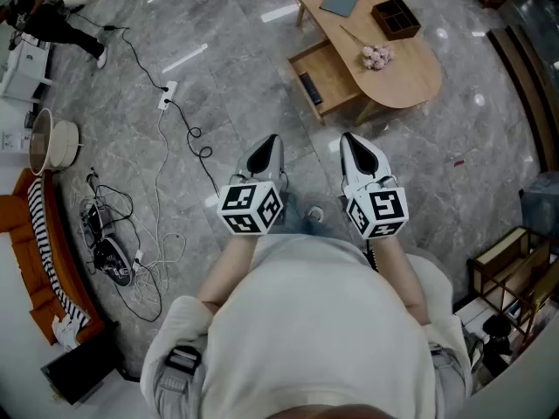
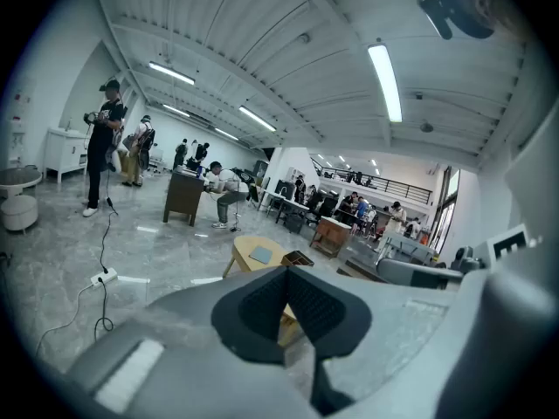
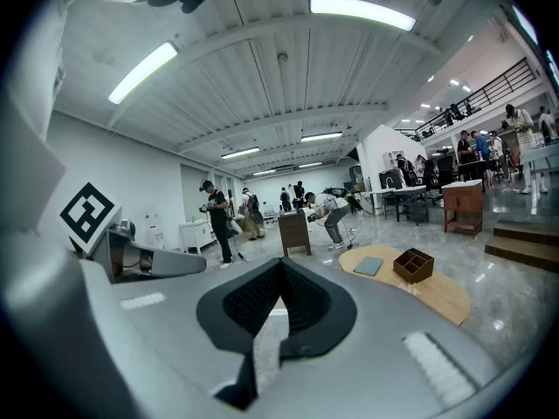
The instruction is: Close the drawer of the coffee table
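The oval wooden coffee table [image 1: 410, 81] stands on the grey floor some way ahead of me, to the right. Its drawer [image 1: 327, 75] is pulled out on the near left side, with a dark remote [image 1: 309, 88] inside. My left gripper [image 1: 269, 140] and right gripper [image 1: 349, 138] are side by side at waist height, well short of the table, both shut and empty. In the left gripper view the table [image 2: 253, 253] shows just beyond the shut left gripper [image 2: 286, 273]. The right gripper view has the table [image 3: 437, 297] to the right of the shut right gripper [image 3: 281, 269].
On the tabletop lie a blue-grey book [image 1: 339, 1], a dark divided box [image 1: 395, 17] and a small bunch of flowers [image 1: 376, 56]. A power strip [image 1: 166, 96] and cables trail over the floor at the left. An orange sofa [image 1: 31, 269] is far left, a shelf [image 1: 507, 273] far right.
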The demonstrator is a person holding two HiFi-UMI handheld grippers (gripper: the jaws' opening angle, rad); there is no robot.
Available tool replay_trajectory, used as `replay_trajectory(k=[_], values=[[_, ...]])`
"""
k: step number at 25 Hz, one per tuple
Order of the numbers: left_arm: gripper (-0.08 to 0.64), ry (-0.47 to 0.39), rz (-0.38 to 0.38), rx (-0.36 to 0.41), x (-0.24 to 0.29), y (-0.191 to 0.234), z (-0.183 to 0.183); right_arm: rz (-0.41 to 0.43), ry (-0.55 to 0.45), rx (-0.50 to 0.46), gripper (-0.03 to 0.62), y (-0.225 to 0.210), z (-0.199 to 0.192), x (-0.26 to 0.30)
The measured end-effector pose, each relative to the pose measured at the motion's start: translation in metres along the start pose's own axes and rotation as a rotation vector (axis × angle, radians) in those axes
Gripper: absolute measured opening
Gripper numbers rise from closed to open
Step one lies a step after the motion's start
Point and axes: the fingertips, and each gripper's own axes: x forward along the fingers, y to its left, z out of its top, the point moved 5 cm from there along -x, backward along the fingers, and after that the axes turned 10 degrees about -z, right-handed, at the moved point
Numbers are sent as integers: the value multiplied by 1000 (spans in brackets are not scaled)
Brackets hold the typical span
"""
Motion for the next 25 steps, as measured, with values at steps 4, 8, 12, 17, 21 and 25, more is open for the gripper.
replay_trajectory(k=[4,8,12,17,21,25], values=[[0,3,-28,17,-6,-1,-6,1,-10,-21,-2,8,-1,-1],[0,4,-27,15,-6,-1,-5,24,-3,-30,-2,14,0,-3],[0,0,-20,12,-5,1,-3,56,3,-47,-2,17,1,-4],[0,-12,-3,-2,-9,4,-4,98,10,-71,-2,28,0,0],[0,-7,-1,-18,-9,15,-7,177,24,-69,2,42,-5,5],[0,-10,-9,-29,-2,29,0,192,39,-65,2,49,-6,15]])
